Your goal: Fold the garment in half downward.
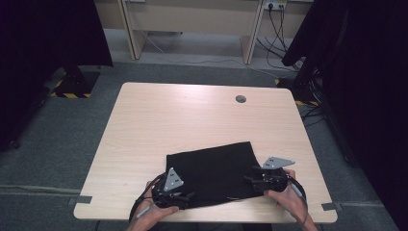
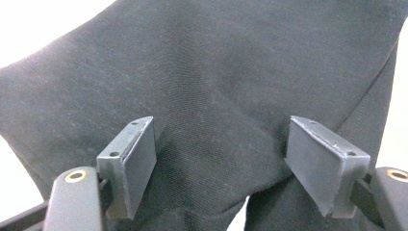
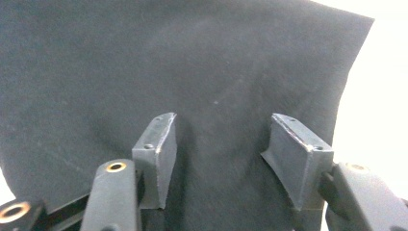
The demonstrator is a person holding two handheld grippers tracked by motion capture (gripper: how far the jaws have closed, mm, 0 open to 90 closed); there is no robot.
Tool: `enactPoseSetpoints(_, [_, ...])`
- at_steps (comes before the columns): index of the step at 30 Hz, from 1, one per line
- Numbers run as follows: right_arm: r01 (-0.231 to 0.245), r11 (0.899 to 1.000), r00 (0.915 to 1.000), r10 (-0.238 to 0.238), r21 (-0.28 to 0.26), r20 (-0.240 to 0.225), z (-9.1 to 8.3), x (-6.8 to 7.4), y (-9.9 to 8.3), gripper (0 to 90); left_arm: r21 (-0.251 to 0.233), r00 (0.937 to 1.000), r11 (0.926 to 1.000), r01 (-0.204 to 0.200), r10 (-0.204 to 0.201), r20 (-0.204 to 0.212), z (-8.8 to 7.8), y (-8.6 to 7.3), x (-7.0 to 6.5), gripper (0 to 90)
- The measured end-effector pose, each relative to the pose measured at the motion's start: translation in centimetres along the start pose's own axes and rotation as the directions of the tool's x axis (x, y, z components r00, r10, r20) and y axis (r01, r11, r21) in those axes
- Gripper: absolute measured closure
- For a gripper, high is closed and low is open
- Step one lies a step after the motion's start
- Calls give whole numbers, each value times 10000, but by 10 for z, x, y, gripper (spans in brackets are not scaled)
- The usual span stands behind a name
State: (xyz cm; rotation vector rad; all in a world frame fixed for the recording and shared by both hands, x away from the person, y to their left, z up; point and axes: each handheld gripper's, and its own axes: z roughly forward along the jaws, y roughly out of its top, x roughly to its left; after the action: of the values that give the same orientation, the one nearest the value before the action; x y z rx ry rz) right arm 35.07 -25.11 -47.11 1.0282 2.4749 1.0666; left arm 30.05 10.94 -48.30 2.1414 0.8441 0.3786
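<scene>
Both grippers' flat grey jaws gape over woven black cloth (image 1: 214,171).

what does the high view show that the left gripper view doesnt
High view alone: the whole wooden table with its cable hole, both hands, the right gripper, the grey floor, and the black cloth lying flat near the front edge. Left gripper view alone: the cloth's weave and a hemmed edge up close, with the left gripper fingers spread apart over it, not pressing. Both share: the black cloth and the left gripper.
</scene>
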Motion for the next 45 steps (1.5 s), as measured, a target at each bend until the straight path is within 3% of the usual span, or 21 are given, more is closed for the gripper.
enactPoseSetpoints(2, [58,9999,9999,-59,91,101,-3,0,2,417,6,10000,10000,-21,21,35,2,2,4,256])
enactPoseSetpoints(7, [-51,9961,9994,80,-883,325,-11,-8,24,414,-19,9999,10000,-40,40,132,9,8,17,258])
enactPoseSetpoints(13, [314,9986,9995,-314,-431,4,18,-9,39,414,-13,9993,9998,-187,188,330,10,8,22,257])
enactPoseSetpoints(17, [486,9988,9988,-487,21,85,32,-7,32,417,-33,9987,9996,-280,281,418,6,5,25,244])
enactPoseSetpoints(22, [473,9988,9987,-471,-85,182,29,-8,27,417,-44,9997,10000,-20,21,227,-3,-1,30,197])
enactPoseSetpoints(27, [422,9991,9987,-419,-106,296,24,-10,22,417,-259,9992,9993,260,-251,314,-3,0,31,190])
enactPoseSetpoints(34, [-143,9997,9960,161,-209,877,8,-16,6,417,64,9998,10000,-2,0,181,4,3,24,156])
enactPoseSetpoints(38, [-397,9991,9914,411,-134,1239,-2,-18,-2,417,190,9995,9998,99,-105,296,4,2,22,137])
enactPoseSetpoints(45, [-716,9973,9863,736,-189,1475,-10,-28,-9,412,172,9989,9988,449,-450,96,2,0,25,125])
